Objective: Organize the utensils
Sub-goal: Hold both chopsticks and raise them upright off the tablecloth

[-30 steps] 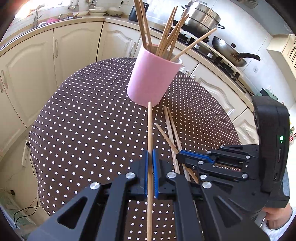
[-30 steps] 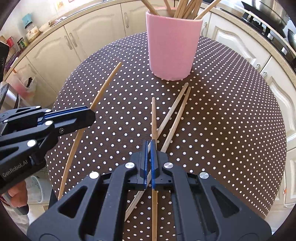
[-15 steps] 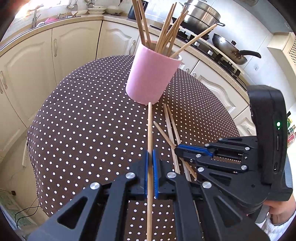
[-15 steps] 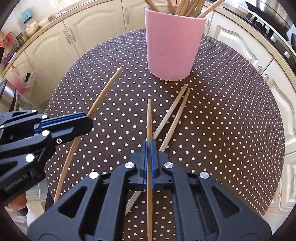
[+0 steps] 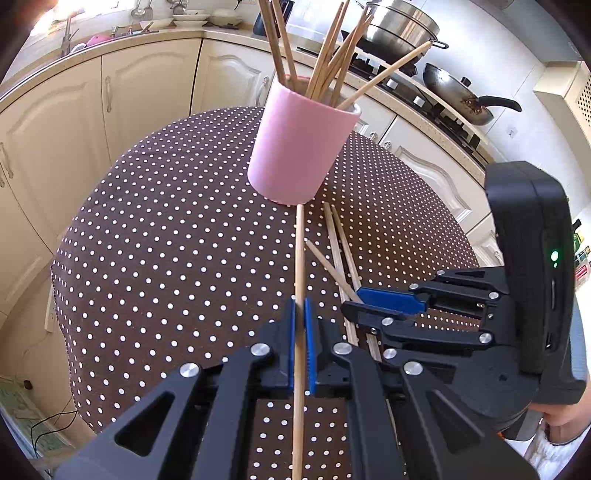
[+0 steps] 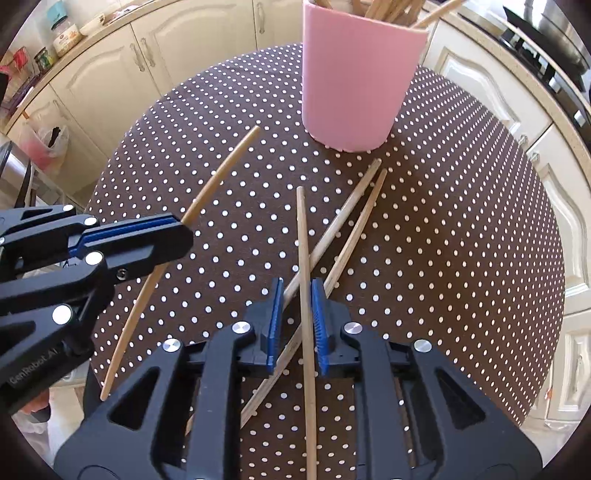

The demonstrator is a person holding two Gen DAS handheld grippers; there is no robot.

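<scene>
A pink cup [image 5: 299, 155] holding several wooden chopsticks stands at the far side of the round polka-dot table [image 5: 166, 240]; it also shows in the right wrist view [image 6: 354, 81]. My left gripper [image 5: 300, 325] is shut on one chopstick [image 5: 299, 258] that points at the cup's base. My right gripper [image 6: 297, 317] has its jaws apart around another chopstick [image 6: 303, 258], which lies between them. Two more chopsticks [image 6: 343, 225] lie crossed on the table under it. The left gripper also shows in the right wrist view [image 6: 147, 240], and the right gripper shows in the left wrist view [image 5: 369, 299].
Cream kitchen cabinets [image 5: 122, 96] and a counter curve behind the table. A steel pot [image 5: 399, 26] and a black pan [image 5: 461, 99] sit on the stove at the back right. The table edge drops off at left and near.
My right gripper has opened from shut; its chopstick now sits loose between the jaws. Both grippers have moved slightly closer to the cup. The left gripper keeps its hold.
</scene>
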